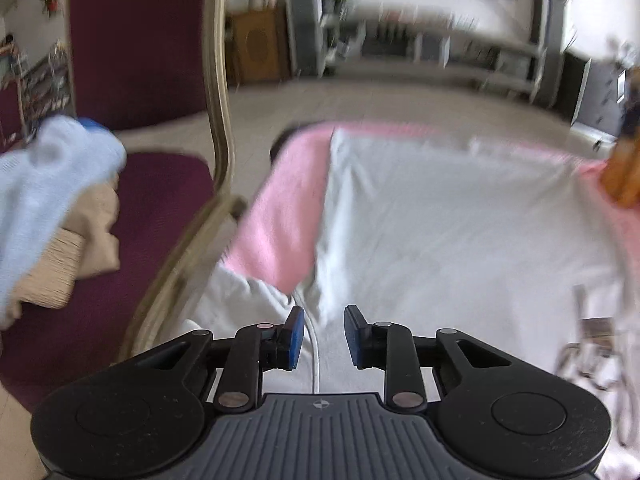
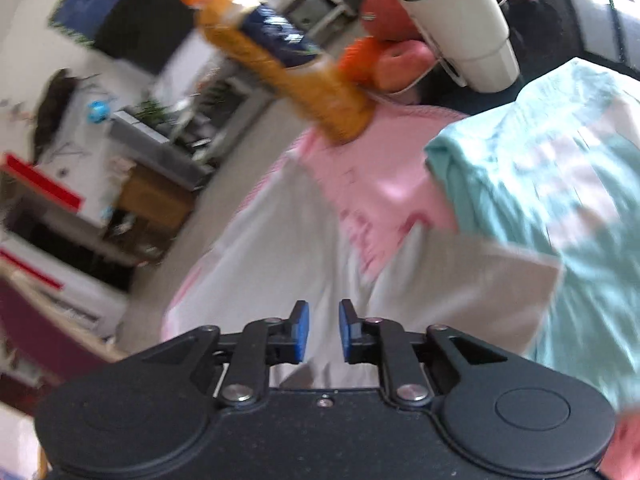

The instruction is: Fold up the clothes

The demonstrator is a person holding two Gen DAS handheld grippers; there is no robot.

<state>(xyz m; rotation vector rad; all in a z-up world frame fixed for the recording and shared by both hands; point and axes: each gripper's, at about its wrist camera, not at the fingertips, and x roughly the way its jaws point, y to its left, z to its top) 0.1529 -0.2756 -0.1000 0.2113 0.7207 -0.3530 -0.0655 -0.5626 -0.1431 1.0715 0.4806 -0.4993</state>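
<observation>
A white garment (image 1: 440,220) lies spread over a pink cloth (image 1: 280,216) that covers the table. Its near edge with a white drawstring (image 1: 314,360) runs right under my left gripper (image 1: 324,334), which is open, its blue pads apart with nothing between them. In the right wrist view the same white garment (image 2: 288,248) lies under my right gripper (image 2: 324,332), also open and empty. A mint-green patterned garment (image 2: 552,184) lies on the right, over the pink cloth (image 2: 368,176). Both views are blurred.
A maroon chair (image 1: 160,208) stands left of the table with a pile of light-blue and beige clothes (image 1: 52,216). An orange juice bottle (image 2: 280,64), a white tumbler with a green lid (image 2: 460,28) and a bowl of fruit (image 2: 388,48) stand at the far table edge.
</observation>
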